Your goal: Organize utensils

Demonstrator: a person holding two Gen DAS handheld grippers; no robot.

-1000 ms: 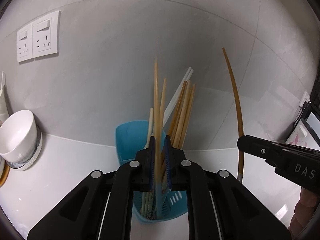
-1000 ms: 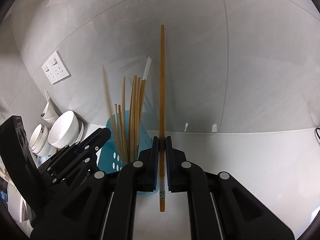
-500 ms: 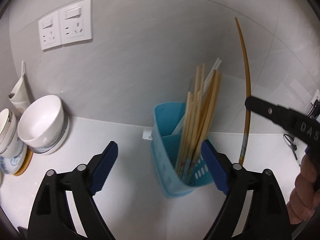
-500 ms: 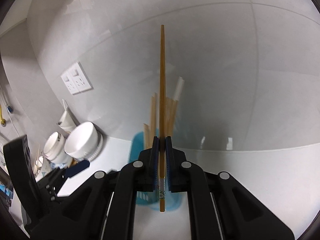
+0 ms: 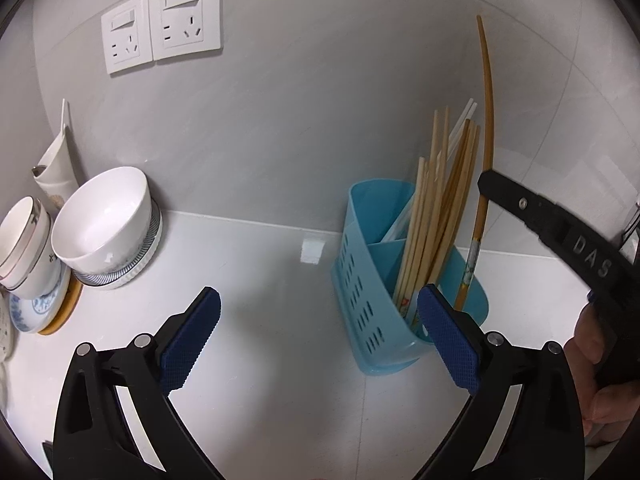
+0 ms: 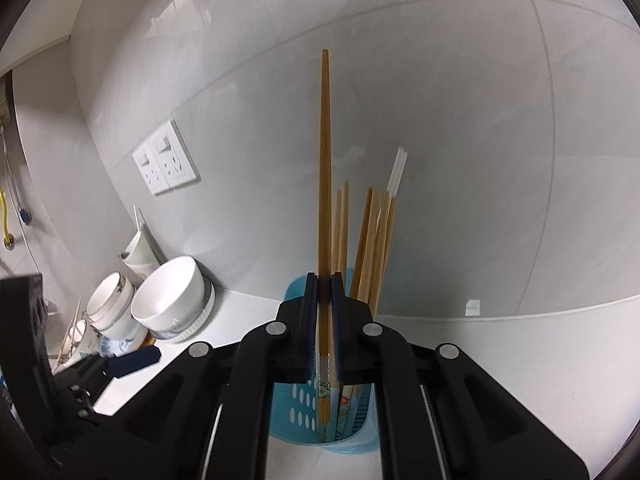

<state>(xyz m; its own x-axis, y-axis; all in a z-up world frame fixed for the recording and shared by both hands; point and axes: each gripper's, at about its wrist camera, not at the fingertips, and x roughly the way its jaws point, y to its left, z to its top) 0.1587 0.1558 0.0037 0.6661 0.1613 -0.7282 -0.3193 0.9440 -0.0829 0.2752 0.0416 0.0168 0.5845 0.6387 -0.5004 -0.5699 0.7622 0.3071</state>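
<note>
**Left gripper lets go, right one pinches a chopstick**

Left gripper (image 5: 318,336) is opening wide above the counter (image 5: 260,360), nothing between its pads; the blue holder (image 5: 362,280) of chopsticks (image 5: 436,208) stands near its right pad.

Right gripper (image 6: 325,328) pinches one brown chopstick (image 6: 325,168) upright, near side of the holder.

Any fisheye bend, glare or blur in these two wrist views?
Left wrist: the held chopstick bows into a curve near the frame edge, dark corners, everything sharp. Right wrist: the same chopstick sits centre and reads straight; soft glare patches on the wall tiles; no motion blur.
</note>
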